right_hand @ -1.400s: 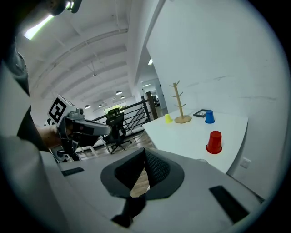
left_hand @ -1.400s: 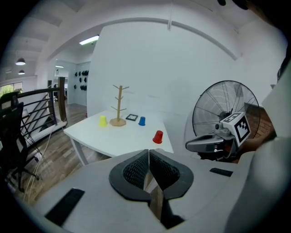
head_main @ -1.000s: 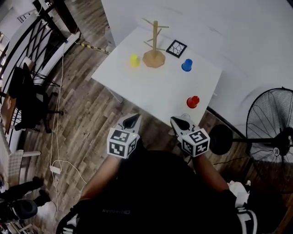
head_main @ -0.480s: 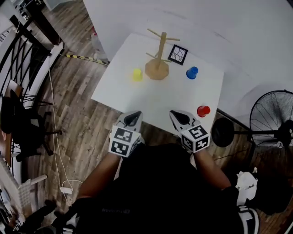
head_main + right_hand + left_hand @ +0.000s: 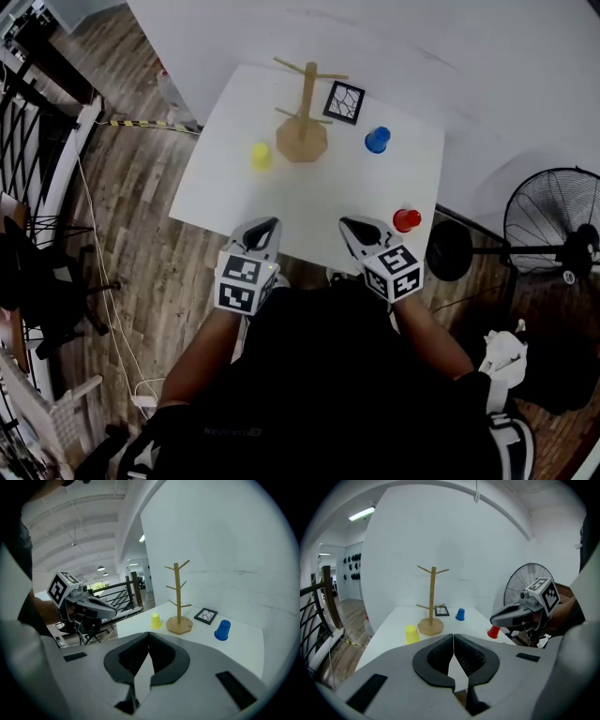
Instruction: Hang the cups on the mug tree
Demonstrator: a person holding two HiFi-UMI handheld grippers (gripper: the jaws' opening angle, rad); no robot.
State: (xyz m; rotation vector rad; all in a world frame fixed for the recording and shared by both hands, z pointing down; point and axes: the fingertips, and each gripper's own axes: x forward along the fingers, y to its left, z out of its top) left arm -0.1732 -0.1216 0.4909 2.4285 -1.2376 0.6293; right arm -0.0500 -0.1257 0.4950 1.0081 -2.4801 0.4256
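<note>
**Q:** Head view first?

**Me:** White table (image 5: 225, 187) ahead of me. Mug tree (image 5: 303, 139) stands twd the far edge, post upright, pegs slanting up & out. Yellow cup (image 5: 262, 157) is just left of its base. Blue cup (image 5: 377, 140) is to the right. Red cup (image 5: 406, 220) is at the near right edge, well apart from the tree. All 3 sit on the tabletop. My left claw (image 5: 263, 229) & right claw (image 5: 353, 228) hang over the near edge, both aimed at the table.

**Q:** Left gripper view?

**Me:** Jaws closed tip to tip, nothing btwn them. Tree is ahead, long axis vertical. Yellow cup stands w/ its axis upright, narrow end up. My right claw shows at the right, red cup just below its tip.

**Q:** Right gripper view?

**Me:** Jaws pressed together here too, empty. Tree post is vertical. Yellow cup is left of the base, blue cup to the right. A black-framed card (image 5: 206, 615) lies btwn tree & blue cup, further back. Can't make out any handles.
</note>
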